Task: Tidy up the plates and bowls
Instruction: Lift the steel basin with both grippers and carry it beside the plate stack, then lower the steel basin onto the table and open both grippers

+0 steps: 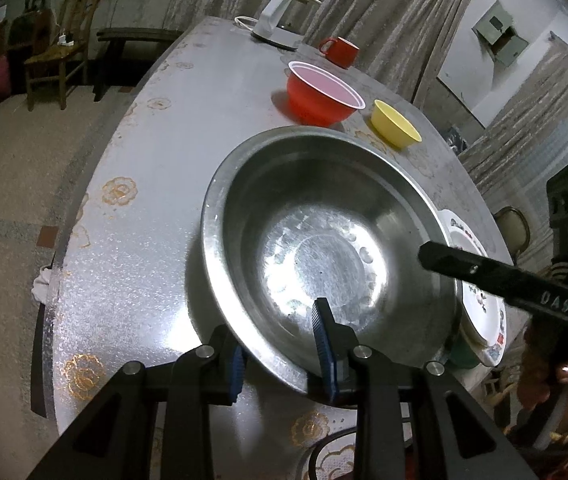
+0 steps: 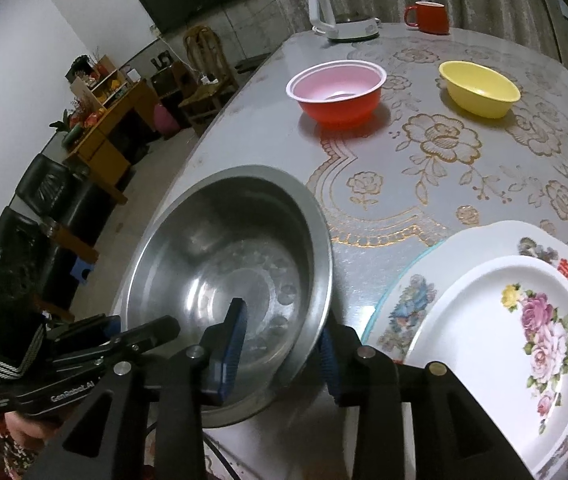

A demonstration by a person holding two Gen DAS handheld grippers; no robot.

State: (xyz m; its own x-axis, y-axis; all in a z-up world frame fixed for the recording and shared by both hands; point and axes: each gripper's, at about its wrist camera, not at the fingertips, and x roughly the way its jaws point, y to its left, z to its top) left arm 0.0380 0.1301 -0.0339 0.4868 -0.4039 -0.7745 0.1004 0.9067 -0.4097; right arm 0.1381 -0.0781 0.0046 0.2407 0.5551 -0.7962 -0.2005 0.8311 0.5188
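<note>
A large steel bowl [image 1: 324, 240] stands on the table near its front edge; it also shows in the right wrist view [image 2: 228, 268]. My left gripper [image 1: 284, 348] is open, with one finger inside the near rim and one outside. My right gripper [image 2: 284, 344] is open and straddles the bowl's right rim the same way. Stacked white floral plates [image 2: 504, 320] lie just right of the bowl, seen past it in the left wrist view [image 1: 480, 300]. A red bowl [image 2: 336, 92] and a yellow bowl [image 2: 480, 88] sit farther back.
A white kettle [image 2: 340, 8] and a red mug [image 2: 428, 16] stand at the table's far end. The table [image 1: 144, 208] has a silvery floral cover and drops off to the left. Chairs and furniture stand beyond on the floor.
</note>
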